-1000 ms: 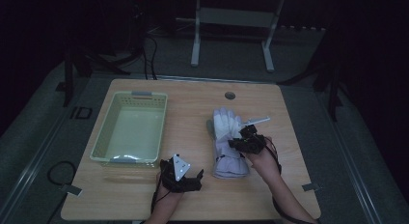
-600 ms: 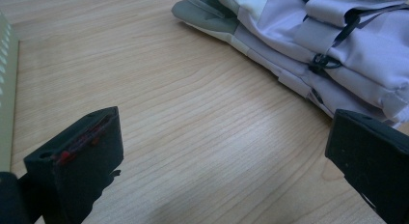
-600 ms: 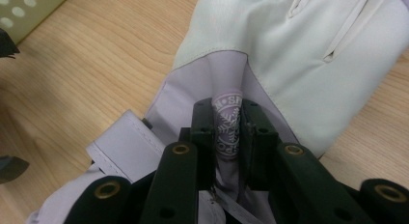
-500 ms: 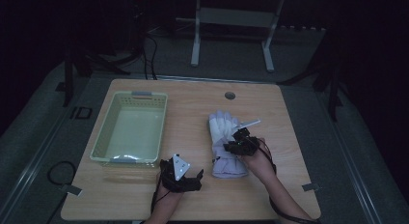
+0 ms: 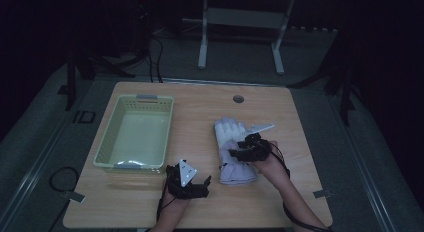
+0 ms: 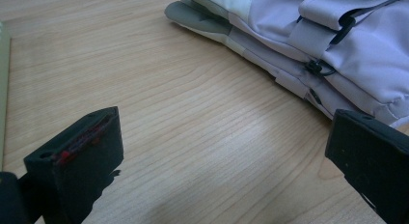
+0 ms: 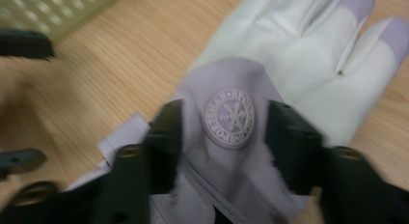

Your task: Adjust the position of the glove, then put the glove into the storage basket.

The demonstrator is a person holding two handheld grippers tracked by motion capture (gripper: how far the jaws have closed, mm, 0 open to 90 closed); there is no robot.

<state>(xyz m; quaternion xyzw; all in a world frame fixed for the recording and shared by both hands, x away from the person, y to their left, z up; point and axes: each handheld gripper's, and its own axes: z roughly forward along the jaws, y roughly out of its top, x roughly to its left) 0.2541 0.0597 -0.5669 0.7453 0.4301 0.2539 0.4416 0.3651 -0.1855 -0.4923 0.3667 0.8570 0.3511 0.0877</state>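
Lilac and white fabric bunches between the jaws of the right gripper [image 7: 224, 132], which stand part-spread on either side of a round embroidered badge [image 7: 229, 118] on the glove [image 5: 233, 147]. The glove is a padded winter one, pale at the fingers with lilac tips, and it lies flat on the wooden table [image 5: 280, 107], fingers pointing away from the person. The left gripper [image 5: 189, 183] rests near the glove's cuff, jaws wide apart and holding nothing. A pale green basket [image 5: 106, 149] sits further left.
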